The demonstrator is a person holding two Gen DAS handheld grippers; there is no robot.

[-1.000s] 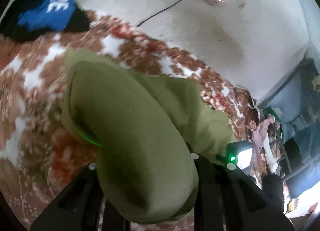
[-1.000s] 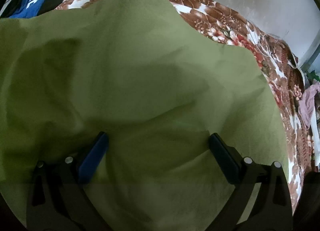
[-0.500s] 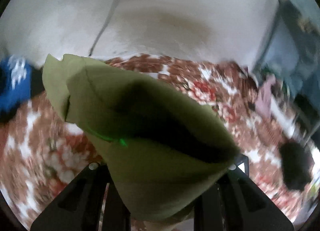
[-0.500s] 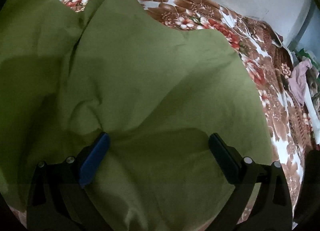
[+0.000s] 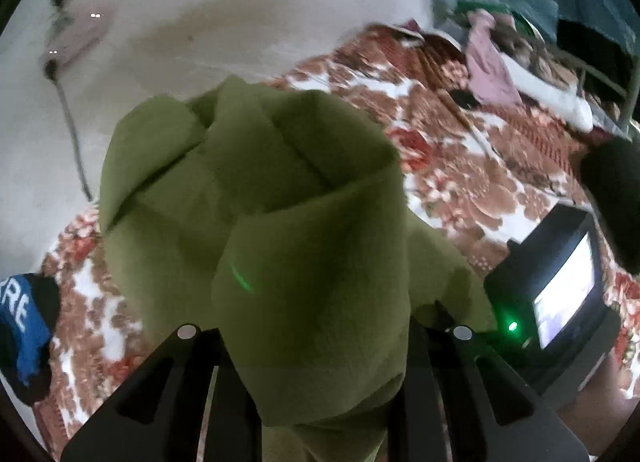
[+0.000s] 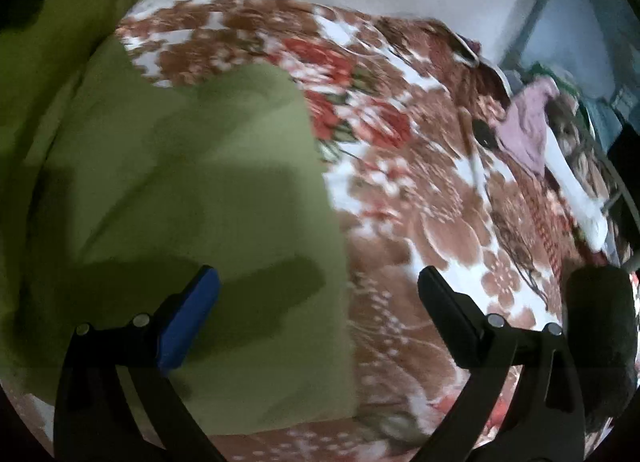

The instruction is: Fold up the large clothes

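A: Pinching a bunched fold of the olive-green garment [image 5: 288, 222], the left gripper [image 5: 316, 346] has the cloth heaped up between its fingers, so the tips are buried; the cloth rises in thick pleats right in front of the lens.

B: And the right gripper [image 6: 320, 302]?

A: Its fingers are spread wide with nothing between them. The blue pad [image 6: 188, 322] hangs over the garment's flat part; the black finger [image 6: 452, 318] hangs over the bare floral bedspread [image 6: 420, 182].

B: Where does the garment lie?

A: Across the left part of the bed in the right wrist view, its straight edge running down the middle of the bedspread, and one end climbs toward the upper left corner.

B: Anything else around?

A: A blue and black garment with white letters [image 5: 20, 326] at the bed's left edge, a pink cloth [image 5: 488, 66] at the far right end, and a lit screen [image 5: 560, 298] just right of the left gripper. The right view is blurred.
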